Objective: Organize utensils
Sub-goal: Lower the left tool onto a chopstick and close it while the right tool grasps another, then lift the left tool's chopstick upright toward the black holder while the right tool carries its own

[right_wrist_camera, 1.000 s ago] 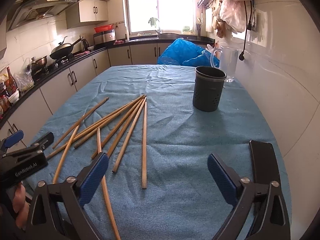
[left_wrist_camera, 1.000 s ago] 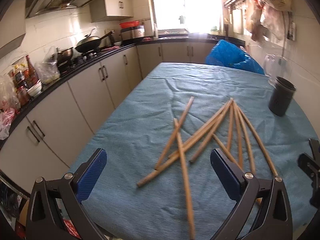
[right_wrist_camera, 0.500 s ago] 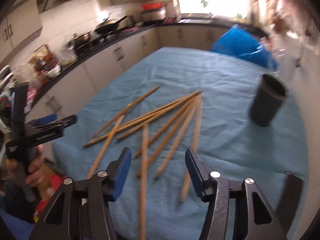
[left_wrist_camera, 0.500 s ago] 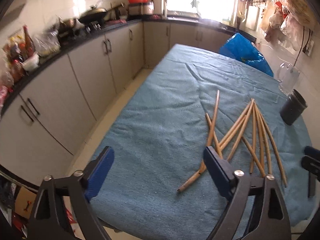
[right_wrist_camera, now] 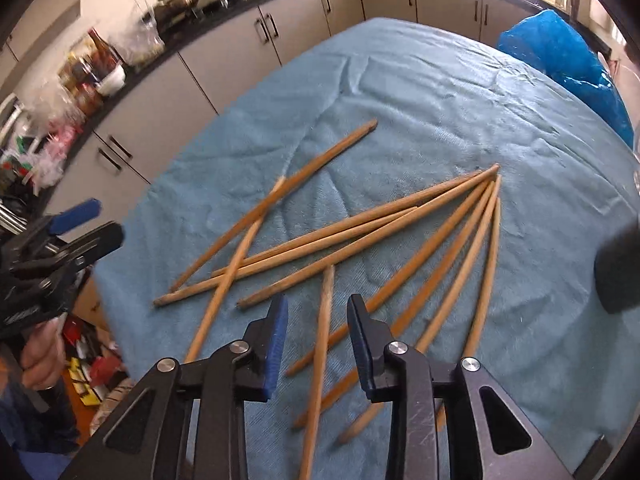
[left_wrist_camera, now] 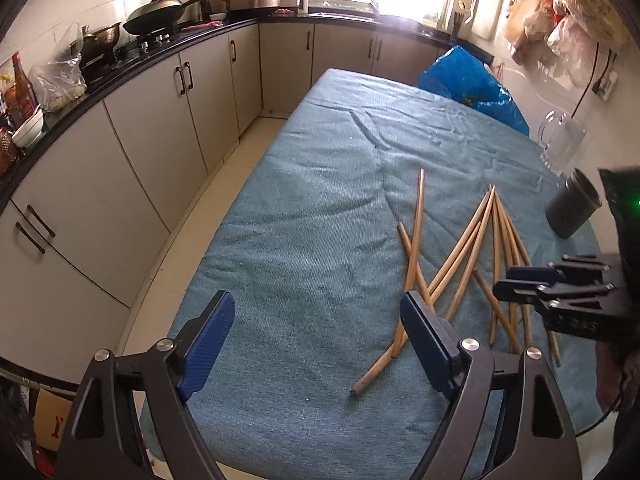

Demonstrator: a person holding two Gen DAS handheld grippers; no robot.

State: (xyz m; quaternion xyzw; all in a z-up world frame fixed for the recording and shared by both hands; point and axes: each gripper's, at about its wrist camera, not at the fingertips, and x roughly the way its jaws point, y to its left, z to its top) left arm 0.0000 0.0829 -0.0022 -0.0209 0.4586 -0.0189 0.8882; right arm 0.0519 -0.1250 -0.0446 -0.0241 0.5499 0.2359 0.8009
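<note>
Several wooden chopsticks (right_wrist_camera: 360, 224) lie fanned and crossed on the blue cloth-covered table (right_wrist_camera: 440, 92); they also show in the left wrist view (left_wrist_camera: 460, 256). A dark utensil cup (left_wrist_camera: 572, 212) stands at the right edge of the table, blurred in the right wrist view (right_wrist_camera: 620, 268). My right gripper (right_wrist_camera: 318, 324) hangs over the near ends of the chopsticks, jaws partly closed with one chopstick (right_wrist_camera: 322, 344) lying on the cloth between the pads, not gripped. My left gripper (left_wrist_camera: 316, 340) is wide open and empty above the table's near left corner.
A blue plastic bag (left_wrist_camera: 472, 84) and a glass jug (left_wrist_camera: 560, 144) sit at the far right of the table. Kitchen cabinets (left_wrist_camera: 160, 128) and a counter with pans run along the left, with a floor gap between them and the table.
My right gripper has dropped toward the chopsticks and its jaws have narrowed around one. My left gripper has pulled back and left to the table corner, still open.
</note>
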